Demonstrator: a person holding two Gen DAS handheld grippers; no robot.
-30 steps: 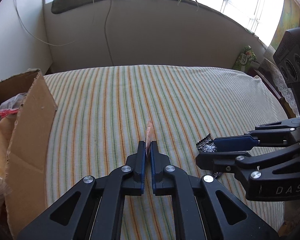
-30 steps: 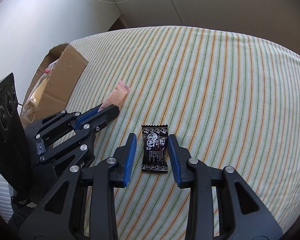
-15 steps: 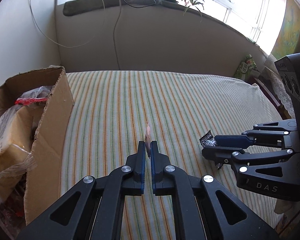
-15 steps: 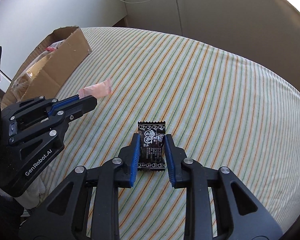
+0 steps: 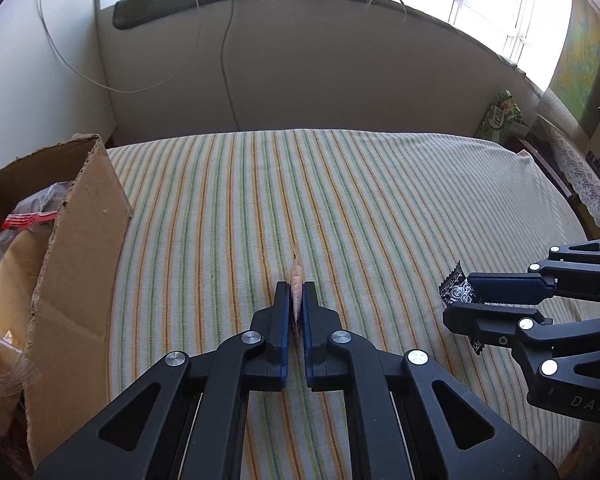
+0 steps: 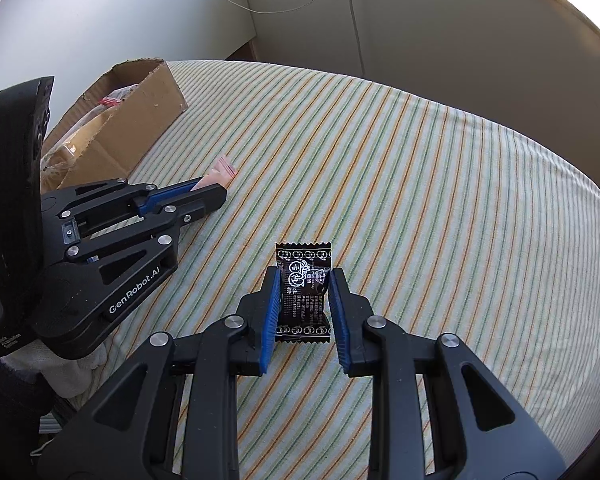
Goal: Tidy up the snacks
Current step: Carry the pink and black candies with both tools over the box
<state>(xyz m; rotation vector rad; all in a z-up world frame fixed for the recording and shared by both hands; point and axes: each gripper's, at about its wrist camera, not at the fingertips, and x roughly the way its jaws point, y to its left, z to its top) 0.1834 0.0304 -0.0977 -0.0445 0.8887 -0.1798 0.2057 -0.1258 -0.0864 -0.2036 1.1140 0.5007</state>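
Observation:
My left gripper (image 5: pixel 296 292) is shut on a thin pink snack packet (image 5: pixel 297 276), seen edge-on above the striped cloth. In the right wrist view the same packet (image 6: pixel 222 170) sticks out past the left gripper (image 6: pixel 216 194). My right gripper (image 6: pixel 305 274) is shut on a small black snack packet (image 6: pixel 304 254) with white print, its blue pads pressing both sides. From the left wrist view that black packet (image 5: pixel 454 288) shows at the tip of the right gripper (image 5: pixel 460 300), to the right. An open cardboard box (image 5: pixel 80 240) stands at the left.
The box (image 6: pixel 140 120) holds several bagged snacks, one with a red strip (image 5: pixel 24 222). The striped cloth (image 5: pixel 340 200) covers a table that ends at a wall with hanging cables. A green packet (image 5: pixel 500 114) sits at the far right edge.
The right gripper's jaws closed onto the black packet, which now sits between the pads off the cloth. Both views have tilted up, and the box shows more. The left gripper stays shut on the pink packet.

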